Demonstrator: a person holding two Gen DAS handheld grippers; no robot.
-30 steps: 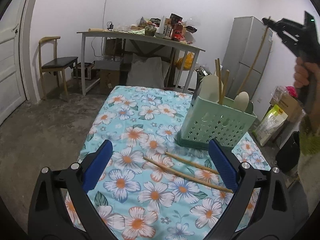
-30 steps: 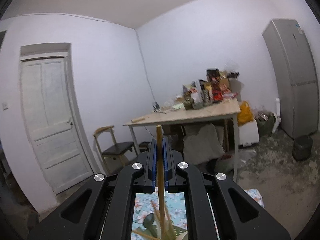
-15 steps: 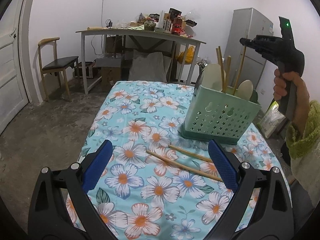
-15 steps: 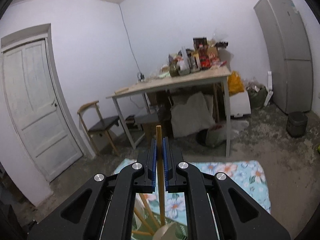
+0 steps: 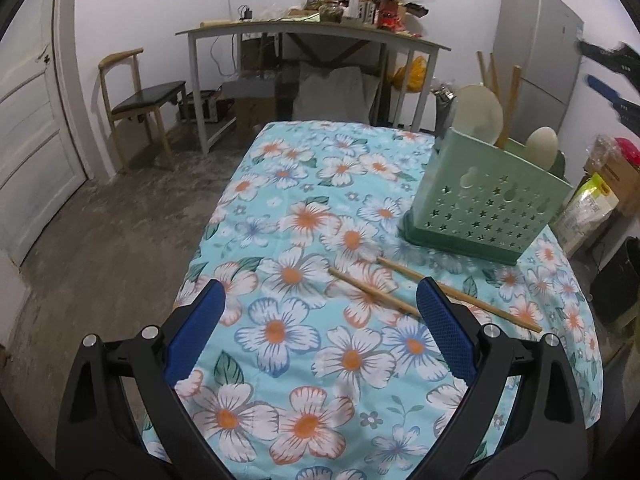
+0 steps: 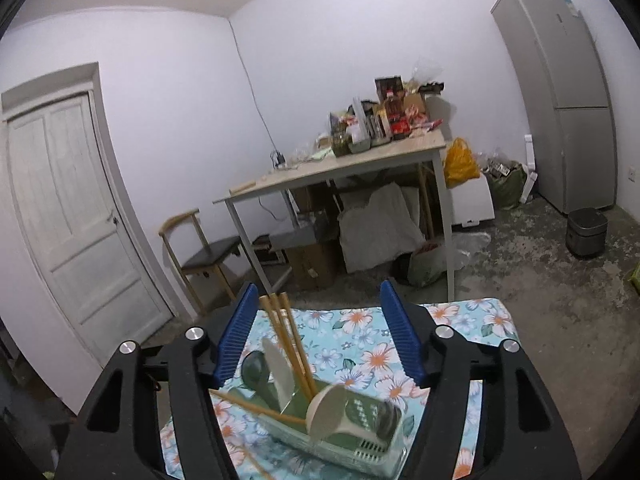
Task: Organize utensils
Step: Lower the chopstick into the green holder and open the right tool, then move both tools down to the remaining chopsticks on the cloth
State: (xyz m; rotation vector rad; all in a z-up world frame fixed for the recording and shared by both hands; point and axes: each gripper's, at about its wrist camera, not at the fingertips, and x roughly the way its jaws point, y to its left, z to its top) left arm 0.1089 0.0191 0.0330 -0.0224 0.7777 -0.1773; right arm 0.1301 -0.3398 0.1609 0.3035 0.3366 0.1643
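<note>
Chopsticks [image 5: 436, 294]: two lay flat on bench [image 5: 280, 168], long axes slanting down-right, just ahead of left hand-held gripper [image 5: 320, 308], released, nearer. Right hand-held gripper [image 6: 316, 332] had just been opening above holder [image 5: 488, 208], nothing gripped, we judged.

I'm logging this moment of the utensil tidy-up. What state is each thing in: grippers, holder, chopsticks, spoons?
Left gripper: open, empty, above the tablecloth.
Right gripper: open, jaws just opened, above the holder, pads off the chopsticks.
Green utensil holder: upright on the tablecloth.
Chopsticks in holder: three, standing, leaning.
Loose chopsticks: two, flat on the cloth beside the holder.
Spoons: in the holder, bowls up.
</note>
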